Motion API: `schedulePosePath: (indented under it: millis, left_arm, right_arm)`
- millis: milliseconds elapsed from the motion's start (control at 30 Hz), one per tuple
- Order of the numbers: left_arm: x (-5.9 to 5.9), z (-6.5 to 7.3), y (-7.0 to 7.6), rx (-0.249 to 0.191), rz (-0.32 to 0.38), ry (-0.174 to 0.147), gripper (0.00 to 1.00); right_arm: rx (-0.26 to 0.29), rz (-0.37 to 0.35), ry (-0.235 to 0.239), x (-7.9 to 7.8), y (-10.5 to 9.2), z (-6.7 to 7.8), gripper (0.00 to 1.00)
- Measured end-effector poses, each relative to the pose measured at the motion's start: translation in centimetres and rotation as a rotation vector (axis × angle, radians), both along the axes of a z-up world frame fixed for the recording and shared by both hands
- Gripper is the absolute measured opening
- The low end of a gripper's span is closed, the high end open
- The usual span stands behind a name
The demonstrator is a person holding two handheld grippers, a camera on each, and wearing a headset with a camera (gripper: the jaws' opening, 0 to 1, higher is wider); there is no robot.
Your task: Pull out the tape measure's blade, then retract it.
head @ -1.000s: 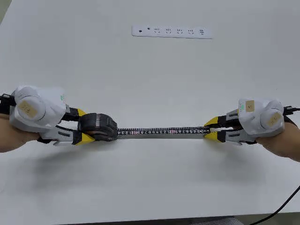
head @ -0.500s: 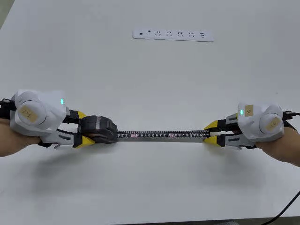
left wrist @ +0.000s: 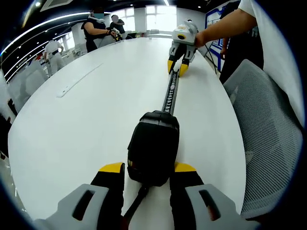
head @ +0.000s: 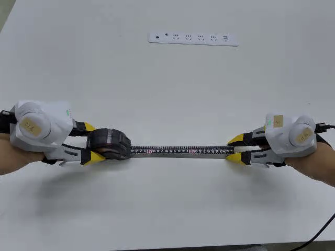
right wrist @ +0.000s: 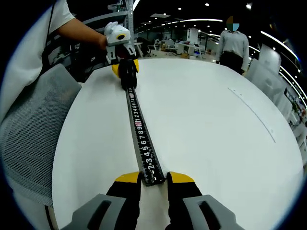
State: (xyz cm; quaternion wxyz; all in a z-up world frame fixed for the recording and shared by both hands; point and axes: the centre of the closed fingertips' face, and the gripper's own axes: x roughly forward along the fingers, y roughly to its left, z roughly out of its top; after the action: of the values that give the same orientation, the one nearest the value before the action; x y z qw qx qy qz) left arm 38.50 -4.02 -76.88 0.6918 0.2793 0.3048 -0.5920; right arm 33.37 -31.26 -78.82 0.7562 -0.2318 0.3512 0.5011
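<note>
Two claws, left claw (head: 94,141) clamped on tape measure case (head: 109,143), right claw (head: 233,148) clamped on drawn-out blade (head: 180,150)

We look down on the white tabletop (head: 167,94) from above. Both gripper views sit low, facing each other along the shared black numbered blade (right wrist: 142,139).

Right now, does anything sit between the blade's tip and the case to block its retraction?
Nothing visible: the blade runs along the table from the right gripper to the case; the power strip lies apart.
</note>
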Motion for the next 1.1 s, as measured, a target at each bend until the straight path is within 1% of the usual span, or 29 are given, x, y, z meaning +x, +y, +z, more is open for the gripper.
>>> schedulePosePath:
  millis: [33, 233, 333, 367, 400, 433, 467, 500, 533, 567, 633, 667, 700, 733, 767, 800, 833, 867, 900, 933, 967, 1000, 1033, 1100]
  left_arm:
    - [0.0, 0.1, 0.1, -0.003, 0.004, 0.008, 0.33]
    - [-0.1, 0.3, 0.1, -0.013, 0.009, 0.008, 0.34]
    - [-0.1, 0.4, 0.0, -0.029, 0.024, 0.011, 0.34]
    - [-0.1, 0.6, 0.0, -0.037, 0.036, 0.02, 0.34]
    - [-0.1, 0.6, 0.0, -0.04, 0.042, 0.023, 0.36]
    - [0.0, 0.6, 0.2, -0.041, 0.054, 0.016, 0.37]
    - [-0.1, 0.8, 0.2, -0.052, 0.062, 0.019, 0.37]
    - [-0.3, 0.9, 0.2, -0.063, 0.076, 0.033, 0.38]
    - [-0.3, 1.1, 0.3, -0.069, 0.093, 0.023, 0.4]
    - [-0.4, 1.1, 0.4, -0.067, 0.095, 0.024, 0.41]
    - [-0.4, 1.0, 0.7, -0.077, 0.13, 0.027, 0.43]
    - [-0.5, 1.1, 0.7, -0.086, 0.148, 0.037, 0.45]
    - [-0.6, 1.2, 0.9, -0.091, 0.166, 0.04, 0.47]
    - [-0.6, 1.3, 0.9, -0.097, 0.176, 0.03, 0.48]
    - [-0.8, 1.6, 1.0, -0.11, 0.192, 0.032, 0.49]
    - [-1.0, 1.6, 1.1, -0.112, 0.202, 0.042, 0.5]
    - [-1.0, 1.6, 1.2, -0.113, 0.214, 0.036, 0.51]
    - [-1.0, 1.7, 1.4, -0.112, 0.231, 0.015, 0.52]
    - [-1.1, 1.8, 1.5, -0.118, 0.237, 0.024, 0.54]
    - [-1.2, 2.3, 1.4, -0.141, 0.262, 0.032, 0.55]
    - [-0.9, 2.5, 1.5, -0.149, 0.288, 0.008, 0.57]
    - [-0.9, 2.7, 1.6, -0.152, 0.297, 0.003, 0.59]
    - [-1.2, 2.9, 1.6, -0.164, 0.308, 0.023, 0.6]
    - [-1.3, 3.3, 1.7, -0.178, 0.327, 0.008, 0.61]
  right_arm:
    - [-0.01, 0.004, -0.006, 0.0, -0.1, -0.1, 0.21]
    - [-0.002, -0.02, -0.007, 0.1, 0.0, 0.0, 0.22]
    - [0.004, -0.027, -0.011, 0.0, 0.1, 0.1, 0.22]
    - [0.005, -0.037, -0.015, 0.1, 0.1, 0.2, 0.23]
    - [0.009, -0.047, -0.013, 0.1, 0.1, 0.2, 0.24]
    - [0.024, -0.067, -0.008, 0.1, 0.2, 0.3, 0.26]
    - [0.026, -0.074, -0.011, 0.1, 0.2, 0.4, 0.27]
    - [0.026, -0.081, -0.016, 0.2, 0.2, 0.6, 0.29]
    - [0.047, -0.107, -0.007, 0.1, 0.4, 0.8, 0.3]
    - [0.056, -0.121, -0.006, 0.2, 0.5, 0.9, 0.33]
    - [0.055, -0.153, 0.0, 0.2, 0.4, 0.8, 0.38]
    - [0.069, -0.168, 0.01, 0.1, 0.5, 0.9, 0.41]
    - [0.068, -0.18, -0.005, 0.3, 0.5, 1.1, 0.44]
    - [0.07, -0.185, -0.004, 0.2, 0.5, 1.1, 0.46]
    - [0.084, -0.197, 0.003, 0.1, 0.7, 1.3, 0.47]
    - [0.086, -0.202, -0.004, 0.1, 0.8, 1.4, 0.48]
    - [0.085, -0.205, -0.01, 0.1, 0.8, 1.5, 0.5]
    - [0.089, -0.215, -0.006, -0.1, 0.9, 1.5, 0.51]
    - [0.093, -0.22, 0.0, -0.2, 1.0, 1.6, 0.52]
    - [0.094, -0.226, -0.005, -0.4, 1.0, 1.8, 0.53]
    - [0.094, -0.234, -0.012, -0.4, 1.0, 1.8, 0.56]
    - [0.098, -0.241, -0.009, -0.4, 0.9, 1.8, 0.57]
    - [0.106, -0.257, -0.007, -0.5, 0.9, 1.9, 0.57]
    - [0.12, -0.281, -0.017, -0.5, 0.9, 2.2, 0.62]
